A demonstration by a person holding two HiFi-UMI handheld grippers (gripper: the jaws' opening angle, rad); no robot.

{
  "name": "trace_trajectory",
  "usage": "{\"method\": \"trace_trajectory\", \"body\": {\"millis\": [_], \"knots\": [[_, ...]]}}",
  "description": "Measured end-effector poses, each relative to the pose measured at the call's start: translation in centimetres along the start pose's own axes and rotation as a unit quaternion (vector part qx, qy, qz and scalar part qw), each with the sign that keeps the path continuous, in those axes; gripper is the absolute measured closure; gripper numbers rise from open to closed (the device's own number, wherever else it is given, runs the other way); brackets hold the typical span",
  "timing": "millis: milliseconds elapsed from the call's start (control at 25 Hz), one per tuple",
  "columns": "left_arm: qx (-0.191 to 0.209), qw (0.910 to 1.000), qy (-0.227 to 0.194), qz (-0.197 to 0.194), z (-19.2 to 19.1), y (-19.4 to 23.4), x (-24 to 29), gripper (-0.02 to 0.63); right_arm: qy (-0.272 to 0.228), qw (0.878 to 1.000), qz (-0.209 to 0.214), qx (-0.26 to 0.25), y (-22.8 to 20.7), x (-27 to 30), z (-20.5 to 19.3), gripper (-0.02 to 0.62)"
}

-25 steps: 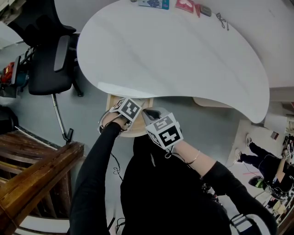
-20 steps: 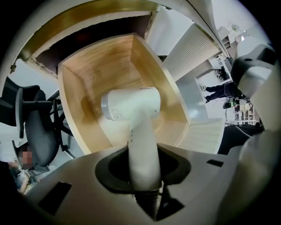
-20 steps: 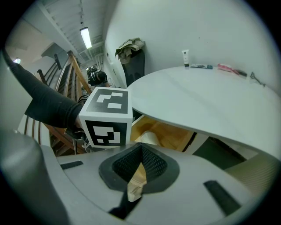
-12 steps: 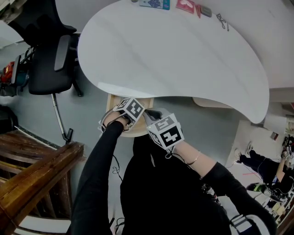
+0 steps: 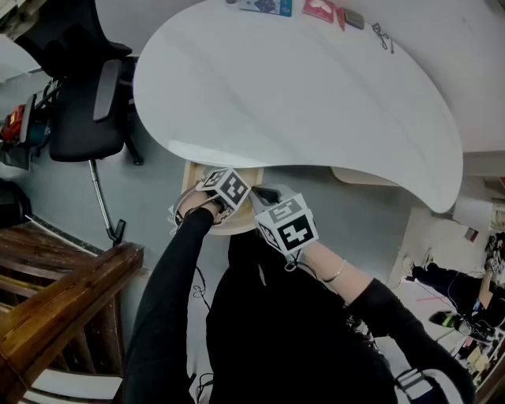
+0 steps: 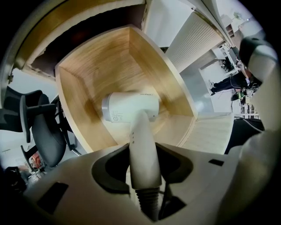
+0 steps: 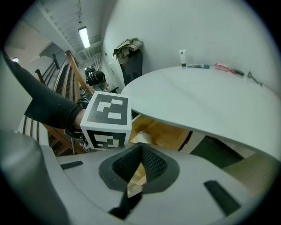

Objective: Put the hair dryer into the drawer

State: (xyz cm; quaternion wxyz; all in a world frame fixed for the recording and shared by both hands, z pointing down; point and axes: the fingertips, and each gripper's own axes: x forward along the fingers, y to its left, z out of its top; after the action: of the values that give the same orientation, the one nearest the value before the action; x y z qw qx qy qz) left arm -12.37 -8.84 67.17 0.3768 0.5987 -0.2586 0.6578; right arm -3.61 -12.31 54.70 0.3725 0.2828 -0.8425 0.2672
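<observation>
A white hair dryer point(image 6: 131, 107) lies with its head on the floor of the open wooden drawer point(image 6: 88, 79), and its handle rises toward the camera. My left gripper point(image 6: 142, 151) points steeply down into the drawer. Its jaws are opening around the handle, which stands between the dark pads with slim gaps on both sides. In the head view the left gripper point(image 5: 223, 197) hangs over the drawer point(image 5: 197, 170) under the table edge. My right gripper point(image 5: 268, 197) is beside it, to the right. The right gripper point(image 7: 140, 147) is shut, tips touching, with nothing in it.
A large white curved table point(image 5: 300, 87) overhangs the drawer; small items point(image 5: 264, 6) lie at its far edge. A black office chair point(image 5: 87, 102) stands to the left, and a wooden stair rail point(image 5: 55, 292) is at the lower left. A person stands at the far right.
The left gripper's marker cube has shifted slightly right and tilted over the drawer. The right gripper has stayed where it was.
</observation>
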Motion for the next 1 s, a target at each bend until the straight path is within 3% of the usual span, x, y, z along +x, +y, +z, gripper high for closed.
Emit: {"method": "trace_trajectory", "body": {"millis": [280, 520, 640, 1000], "knots": [[0.007, 0.9977, -0.064, 0.022, 1.7, 0.2, -1.9, 0.416, 0.000, 1.000, 0.002, -0.008, 0.2, -0.1, -0.1, 0.594], [-0.038, 0.9900, -0.136, -0.005, 3.5, -0.2, -5.0, 0.424, -0.002, 1.000, 0.000, -0.017, 0.4, -0.4, 0.1, 0.594], [-0.044, 0.9852, -0.165, -0.004, 4.1, 0.1, -6.7, 0.461, -0.003, 1.000, 0.002, -0.022, 0.6, -0.6, 0.2, 0.594], [-0.097, 0.9522, -0.289, 0.025, 4.4, 2.6, -12.7, 0.579, -0.017, 0.999, -0.002, -0.030, 0.7, -1.3, 0.8, 0.594]]}}
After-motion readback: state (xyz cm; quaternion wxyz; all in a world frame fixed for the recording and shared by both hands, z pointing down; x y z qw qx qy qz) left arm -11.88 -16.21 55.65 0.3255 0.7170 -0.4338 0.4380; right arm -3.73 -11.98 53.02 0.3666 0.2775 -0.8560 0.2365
